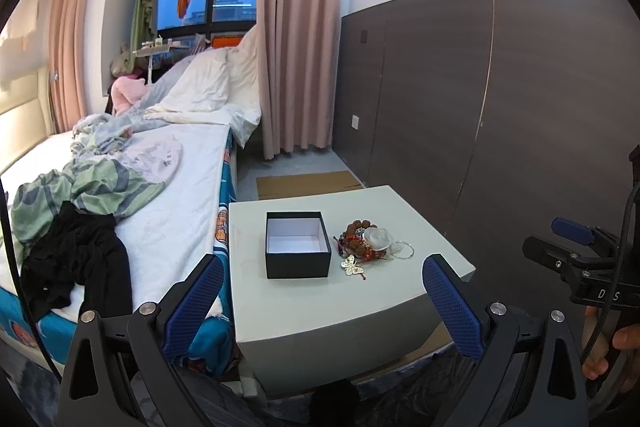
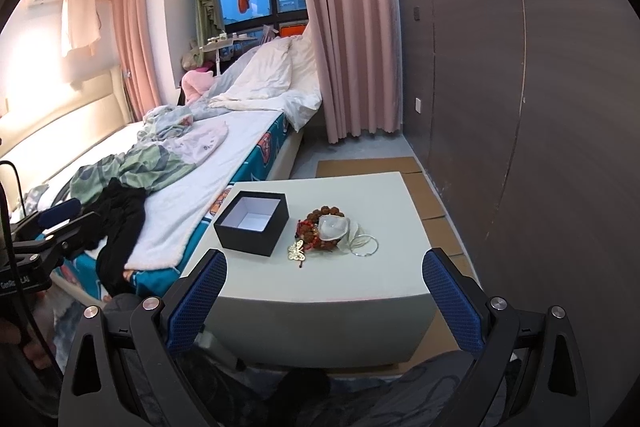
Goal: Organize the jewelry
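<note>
Left gripper [image 1: 322, 279]: jaws wide apart, nothing between them; held short of the near edge of the tabletop, aimed at the box and the jewelry.
Right gripper [image 2: 324, 277]: jaws wide apart, nothing held; also short of the near tabletop edge, to the right of the left gripper.
Tabletop [image 1: 352, 307]: pale, square, standing beside the bed [image 1: 172, 195].
Box [image 1: 298, 245]: black outside, white inside, lid off, nothing in it; sits on the left half of the tabletop.
Jewelry pile [image 1: 370, 241]: heaped just to the right of the box, apart from it.
Beaded bracelet [image 2: 324, 217]: brown beads, at the back of the pile; red beads lie against it.
Translucent white piece [image 2: 334, 229]: rests on top of the bracelets.
Butterfly ornament [image 2: 297, 251]: gold, flat on the tabletop at the pile's near-left corner, closest to the box.
Silver bangle [image 2: 365, 247]: thin ring, lying flat at the pile's right edge.
Clothing [image 1: 72, 259]: black and green garments crumpled on the bed, well apart from the tabletop items.
Cardboard [image 2: 372, 167]: flat on the floor behind the tabletop.
</note>
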A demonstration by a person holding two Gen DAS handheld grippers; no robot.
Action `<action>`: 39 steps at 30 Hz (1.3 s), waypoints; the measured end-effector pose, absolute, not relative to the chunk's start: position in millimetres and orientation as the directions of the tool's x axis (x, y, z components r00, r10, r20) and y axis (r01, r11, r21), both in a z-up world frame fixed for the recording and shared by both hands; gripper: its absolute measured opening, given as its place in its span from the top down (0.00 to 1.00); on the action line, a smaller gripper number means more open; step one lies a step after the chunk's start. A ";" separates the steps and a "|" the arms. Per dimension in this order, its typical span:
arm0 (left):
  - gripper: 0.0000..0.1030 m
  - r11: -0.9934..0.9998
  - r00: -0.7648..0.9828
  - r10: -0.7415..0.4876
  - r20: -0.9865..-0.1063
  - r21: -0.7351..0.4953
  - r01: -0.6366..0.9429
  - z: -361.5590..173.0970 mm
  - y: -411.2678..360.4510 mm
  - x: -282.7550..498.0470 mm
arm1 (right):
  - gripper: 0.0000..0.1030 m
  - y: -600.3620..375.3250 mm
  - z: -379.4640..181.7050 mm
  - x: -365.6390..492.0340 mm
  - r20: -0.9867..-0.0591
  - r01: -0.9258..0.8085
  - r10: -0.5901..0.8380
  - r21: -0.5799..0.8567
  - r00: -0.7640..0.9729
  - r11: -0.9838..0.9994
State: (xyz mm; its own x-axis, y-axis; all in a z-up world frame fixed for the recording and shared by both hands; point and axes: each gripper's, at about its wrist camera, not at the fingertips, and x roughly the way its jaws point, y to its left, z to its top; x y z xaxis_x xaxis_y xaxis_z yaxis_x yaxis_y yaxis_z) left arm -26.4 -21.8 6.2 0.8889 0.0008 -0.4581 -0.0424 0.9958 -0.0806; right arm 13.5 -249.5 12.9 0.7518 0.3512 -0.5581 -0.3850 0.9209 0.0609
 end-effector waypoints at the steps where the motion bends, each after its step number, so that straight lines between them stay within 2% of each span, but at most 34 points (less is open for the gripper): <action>1: 0.03 0.996 0.890 -0.002 -0.457 -0.084 -0.041 6.7 -20.7 -27.2 | 0.04 -249.6 12.6 13.7 -0.559 -0.382 0.351 0.065 0.751 0.922; 15: 0.03 0.996 0.888 -0.011 -0.459 -0.085 -0.032 4.5 -22.6 -16.4 | 0.04 -264.1 7.4 21.6 -0.548 -0.382 0.366 0.089 0.752 0.920; 27: 0.03 0.994 0.844 -0.062 -0.532 -0.112 0.002 -20.8 -26.8 29.6 | 0.04 -273.2 -13.9 45.9 -0.580 -0.373 0.362 0.106 0.730 0.922; 33: 0.11 0.992 0.804 -0.093 -0.588 -0.124 0.024 -38.3 -31.2 66.8 | 0.04 -277.5 -33.5 75.0 -0.623 -0.357 0.349 0.118 0.700 0.926; 39: 0.27 0.988 0.748 -0.146 -0.647 -0.137 0.075 -55.7 -43.6 102.8 | 0.04 -287.3 -58.0 112.4 -0.672 -0.332 0.364 0.183 0.645 0.926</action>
